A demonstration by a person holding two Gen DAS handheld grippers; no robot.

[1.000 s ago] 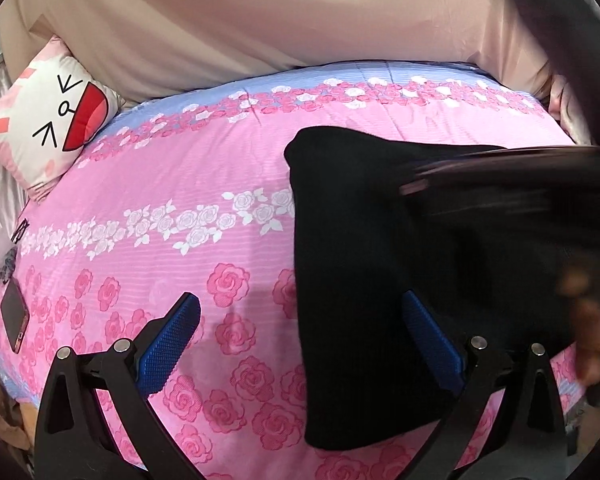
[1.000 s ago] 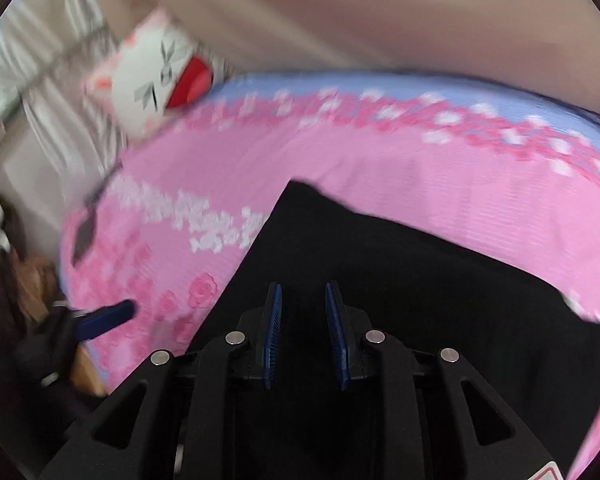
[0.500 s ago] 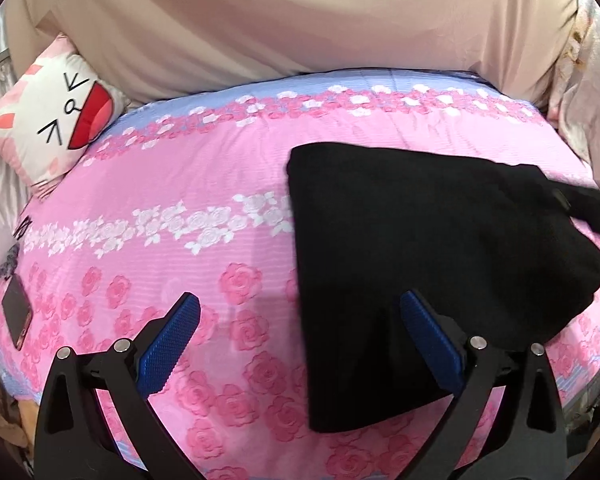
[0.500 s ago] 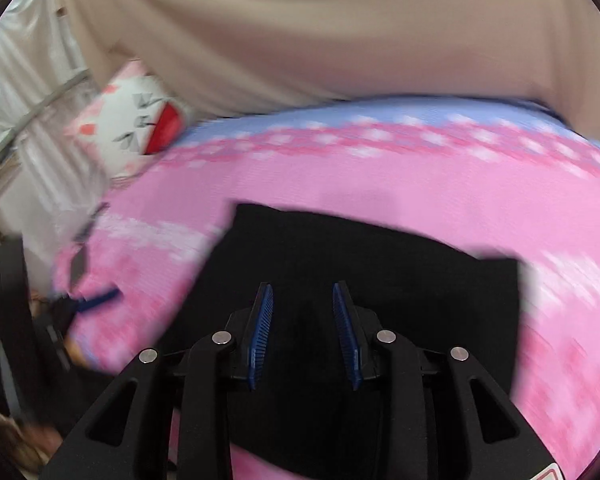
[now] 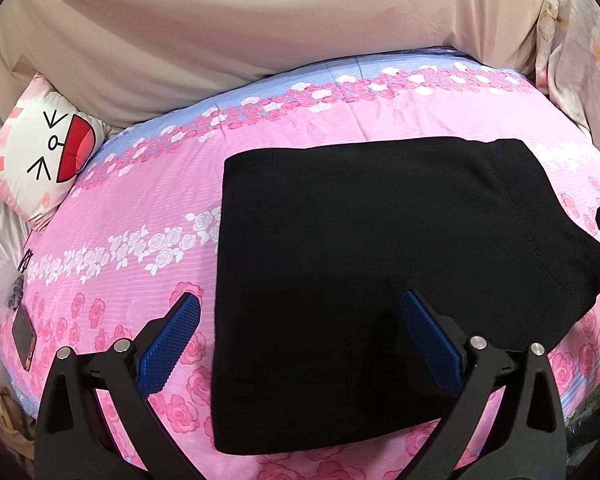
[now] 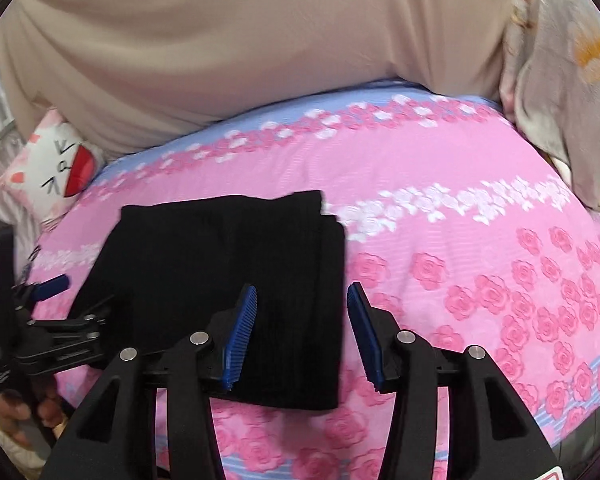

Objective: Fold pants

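Observation:
Black pants (image 5: pixel 380 264) lie folded into a flat rectangle on the pink rose-print bedspread (image 5: pixel 148 208). My left gripper (image 5: pixel 300 332) hovers wide open over their near left edge, nothing between its blue pads. In the right wrist view the pants (image 6: pixel 228 272) sit left of centre. My right gripper (image 6: pixel 302 332) hangs above their near right edge, its jaws opening, with nothing gripped. The left gripper (image 6: pixel 52 284) and the hand holding it show at the far left of that view.
A white cartoon-face cushion (image 5: pixel 44 152) leans at the back left. A beige fabric-covered headboard (image 5: pixel 280 20) rises behind the bed. A phone (image 5: pixel 23 334) lies near the bed's left edge. A floral pillow (image 6: pixel 560 80) sits at the back right.
The right gripper has swung away to the right, off the pants, and its jaws have widened. The left gripper shifted slightly and stayed open. The pants lie flat, released.

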